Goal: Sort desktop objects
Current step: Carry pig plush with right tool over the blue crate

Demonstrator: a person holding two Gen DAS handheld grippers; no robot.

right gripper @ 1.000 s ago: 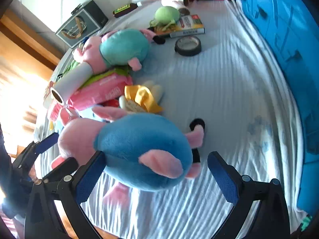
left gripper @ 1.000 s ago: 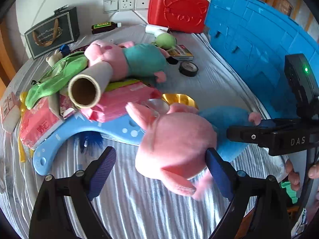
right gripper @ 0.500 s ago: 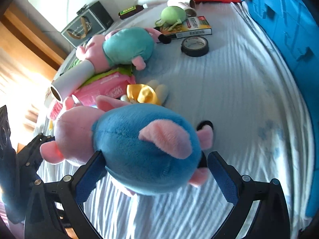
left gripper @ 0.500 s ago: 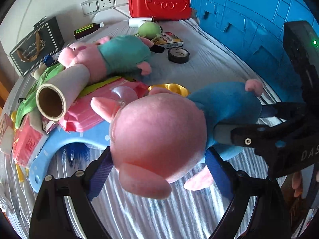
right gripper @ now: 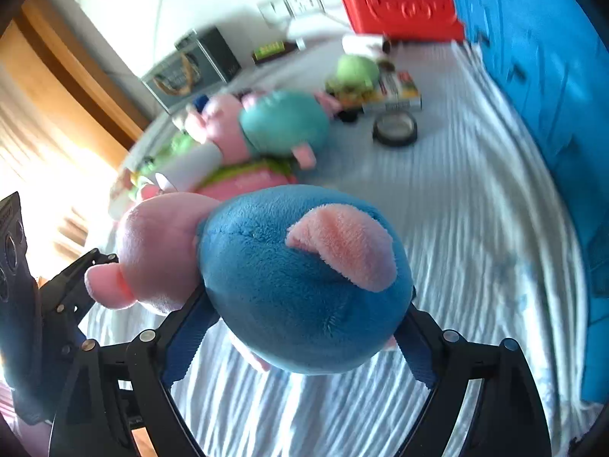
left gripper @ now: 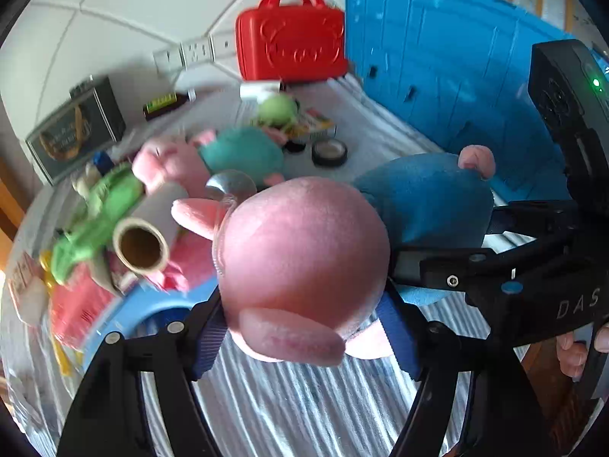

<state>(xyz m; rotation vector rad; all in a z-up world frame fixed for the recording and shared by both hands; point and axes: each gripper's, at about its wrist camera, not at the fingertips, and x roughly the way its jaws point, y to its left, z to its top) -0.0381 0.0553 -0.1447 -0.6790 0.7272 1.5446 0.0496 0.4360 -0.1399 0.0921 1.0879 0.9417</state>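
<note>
I have the blue plush pig [left gripper: 304,255] held from both ends, clear of the striped cloth [right gripper: 475,228]. My left gripper [left gripper: 304,327] has its jaws closing on the pink head, the blue pads pressed into either side of it. My right gripper [right gripper: 297,342] is closing on the blue body [right gripper: 304,285], pads sunk into the fur at both flanks. In the left wrist view the right gripper's black frame reaches in from 3 o'clock, with fingers of a hand [left gripper: 571,354] at about 4 o'clock.

Beyond the pig, toward 11 o'clock in the left view, lies a cardboard tube [left gripper: 148,232] on a pink packet, with a green cloth [left gripper: 95,221] beside it. A second plush pig in teal [left gripper: 228,156] lies at 12 o'clock, and a roll of black tape [left gripper: 329,152] just to its right. A red case [left gripper: 289,38] stands against the wall at 12 o'clock, touching a blue foam board [left gripper: 456,76] at 1 o'clock.
</note>
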